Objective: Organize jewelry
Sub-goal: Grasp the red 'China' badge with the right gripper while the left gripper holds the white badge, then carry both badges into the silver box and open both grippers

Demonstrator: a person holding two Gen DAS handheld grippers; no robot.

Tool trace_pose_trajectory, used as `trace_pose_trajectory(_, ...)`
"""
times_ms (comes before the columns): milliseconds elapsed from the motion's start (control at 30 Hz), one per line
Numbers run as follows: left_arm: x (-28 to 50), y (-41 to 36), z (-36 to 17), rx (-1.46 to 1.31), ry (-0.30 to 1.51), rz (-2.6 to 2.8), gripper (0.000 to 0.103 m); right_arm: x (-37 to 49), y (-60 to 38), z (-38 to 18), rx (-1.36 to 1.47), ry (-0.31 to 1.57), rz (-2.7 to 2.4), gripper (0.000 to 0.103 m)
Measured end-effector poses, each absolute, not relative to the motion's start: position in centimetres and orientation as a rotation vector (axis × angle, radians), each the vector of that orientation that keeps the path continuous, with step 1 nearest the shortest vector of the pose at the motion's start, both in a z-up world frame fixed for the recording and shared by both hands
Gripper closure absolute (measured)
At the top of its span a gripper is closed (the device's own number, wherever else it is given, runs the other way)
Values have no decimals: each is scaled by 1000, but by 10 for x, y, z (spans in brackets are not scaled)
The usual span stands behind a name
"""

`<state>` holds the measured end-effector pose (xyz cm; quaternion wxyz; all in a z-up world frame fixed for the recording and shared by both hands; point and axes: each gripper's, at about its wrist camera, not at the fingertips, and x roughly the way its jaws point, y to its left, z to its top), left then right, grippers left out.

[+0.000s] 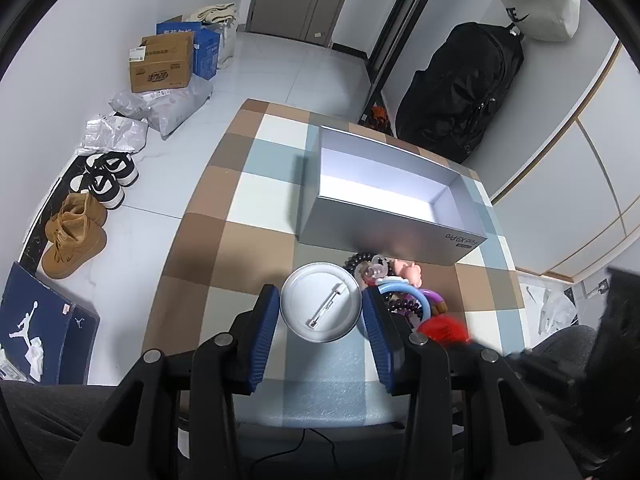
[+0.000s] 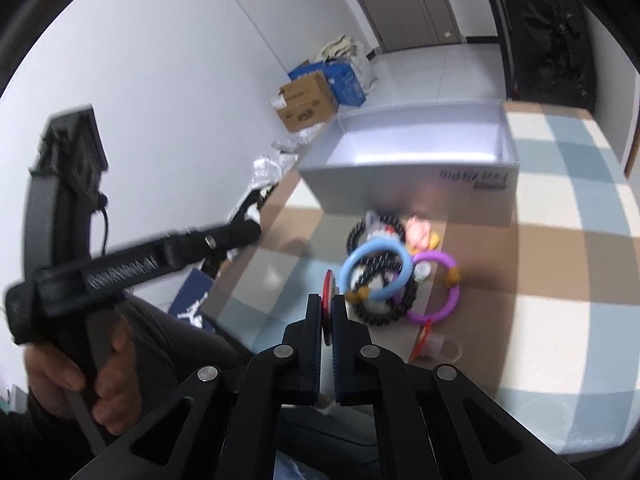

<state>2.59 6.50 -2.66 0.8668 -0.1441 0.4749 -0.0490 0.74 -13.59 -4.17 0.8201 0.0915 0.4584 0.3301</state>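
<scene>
My left gripper [image 1: 321, 309] is shut on a round silver pin badge [image 1: 320, 300], held back side up over the checkered table. In the right wrist view my right gripper [image 2: 327, 308] is shut on a thin red disc [image 2: 328, 284], seen edge-on between its blue pads. Just beyond lies a pile of jewelry: a blue ring [image 2: 376, 270], a purple ring [image 2: 436, 288], a black coiled band [image 2: 380, 312] and a pink figure [image 2: 418, 234]. An open grey box [image 1: 384, 216] stands behind the pile, with nothing visible inside.
The checkered table [image 1: 240, 216] ends at the left, above a white floor with shoes [image 1: 76, 236] and cardboard boxes [image 1: 160, 64]. A black bag [image 1: 460, 92] hangs behind the box. A person's hand [image 2: 80, 380] holds the left gripper's handle. A clear plastic piece [image 2: 436, 346] lies near the pile.
</scene>
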Motion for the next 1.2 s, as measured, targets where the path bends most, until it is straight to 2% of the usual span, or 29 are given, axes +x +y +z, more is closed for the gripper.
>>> trace_pose_trajectory(300,56,42,-8,-261,982,-121,66,43,-170,6,237,867,689,99)
trace_pose_trajectory(667,110,27,0,-257,996,-163,66,115,-188,33,255,815,673,99)
trace_pose_trajectory(1200,153,15,-36,-293,1106,-224,66,172,-178,-25,286,965,708,99)
